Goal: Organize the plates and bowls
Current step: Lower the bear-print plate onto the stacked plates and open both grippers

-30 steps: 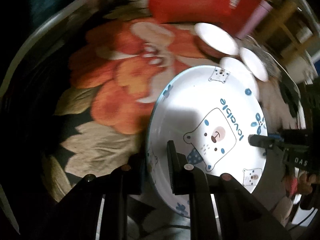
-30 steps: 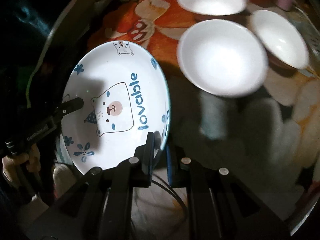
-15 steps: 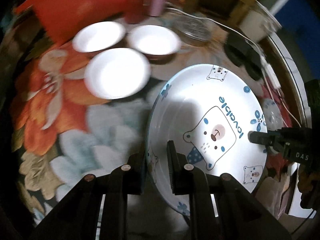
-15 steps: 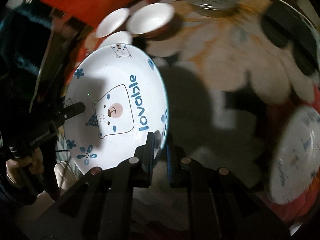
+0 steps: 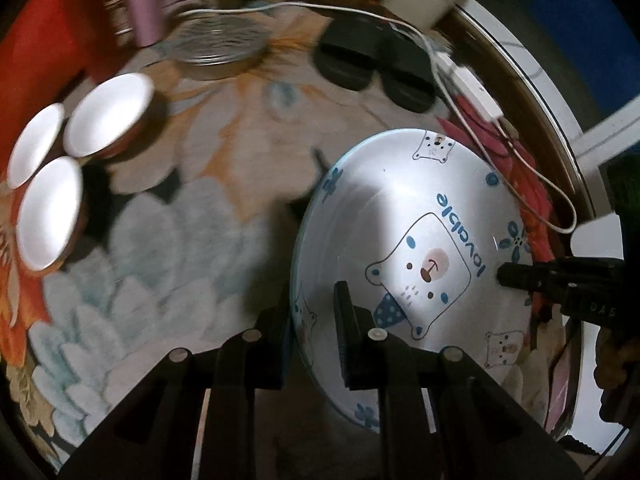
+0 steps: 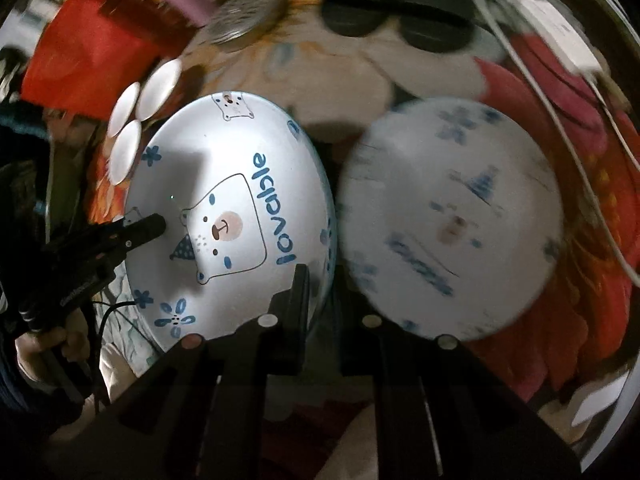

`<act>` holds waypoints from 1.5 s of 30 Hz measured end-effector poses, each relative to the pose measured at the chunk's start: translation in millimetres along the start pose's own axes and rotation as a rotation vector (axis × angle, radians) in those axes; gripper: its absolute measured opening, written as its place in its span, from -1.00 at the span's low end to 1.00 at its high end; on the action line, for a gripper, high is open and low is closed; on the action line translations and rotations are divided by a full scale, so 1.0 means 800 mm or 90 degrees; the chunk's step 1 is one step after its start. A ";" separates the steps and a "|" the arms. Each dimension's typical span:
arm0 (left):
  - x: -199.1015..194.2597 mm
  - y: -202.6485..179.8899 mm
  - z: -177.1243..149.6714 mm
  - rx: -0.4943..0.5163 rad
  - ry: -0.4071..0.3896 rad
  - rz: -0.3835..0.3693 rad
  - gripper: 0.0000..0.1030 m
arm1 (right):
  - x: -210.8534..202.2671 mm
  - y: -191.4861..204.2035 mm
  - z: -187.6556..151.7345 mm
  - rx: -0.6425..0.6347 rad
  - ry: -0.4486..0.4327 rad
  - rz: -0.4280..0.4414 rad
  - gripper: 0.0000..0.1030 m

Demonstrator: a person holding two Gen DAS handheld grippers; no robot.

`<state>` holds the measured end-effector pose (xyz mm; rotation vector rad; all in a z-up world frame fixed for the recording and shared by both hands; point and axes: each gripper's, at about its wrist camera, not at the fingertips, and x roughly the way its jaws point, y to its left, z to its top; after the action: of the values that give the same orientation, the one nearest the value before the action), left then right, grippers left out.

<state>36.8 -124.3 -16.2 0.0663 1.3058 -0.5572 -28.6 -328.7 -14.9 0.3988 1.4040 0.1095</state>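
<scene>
Floral-clothed round worktop (image 5: 224, 216), dim room.
Both tools, left tool (image 5: 314, 320) and right tool (image 6: 322, 300), clench opposite rims of the white bear-print plate (image 5: 400, 216) (held aloft), beside a second matching plate (image 6: 448, 216); three white bowls (image 5: 48, 216) cluster far left.

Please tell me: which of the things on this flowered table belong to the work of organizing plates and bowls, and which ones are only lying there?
Belonging to the job:
- bear plate, held at its rim by both grippers
- second bear plate, lying on the table
- three white bowls, grouped together

Only lying about:
- pink tumbler
- black sandals
- white cable with its charger
- red bag
</scene>
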 end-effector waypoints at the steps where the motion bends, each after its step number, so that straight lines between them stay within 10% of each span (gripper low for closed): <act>1: 0.008 -0.015 0.004 0.010 0.003 -0.005 -0.67 | -0.004 -0.011 -0.003 0.010 -0.002 -0.004 -0.78; 14: 0.081 -0.124 0.056 0.062 0.024 -0.026 -0.67 | -0.024 -0.128 -0.009 0.134 -0.029 -0.050 -0.78; 38: 0.116 -0.151 0.078 0.092 0.031 0.007 -0.49 | -0.015 -0.184 -0.012 0.222 -0.042 -0.006 -0.74; 42: 0.114 -0.141 0.076 0.071 0.039 -0.016 0.33 | -0.021 -0.189 -0.017 0.230 -0.042 -0.021 -0.73; 45: 0.109 -0.133 0.073 0.050 0.036 -0.021 0.51 | -0.027 -0.186 -0.017 0.218 -0.041 -0.026 -0.73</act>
<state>57.1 -267.9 -52.7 0.1268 1.3414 -0.6383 -69.2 -470.8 -46.2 0.6510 1.3671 -0.1785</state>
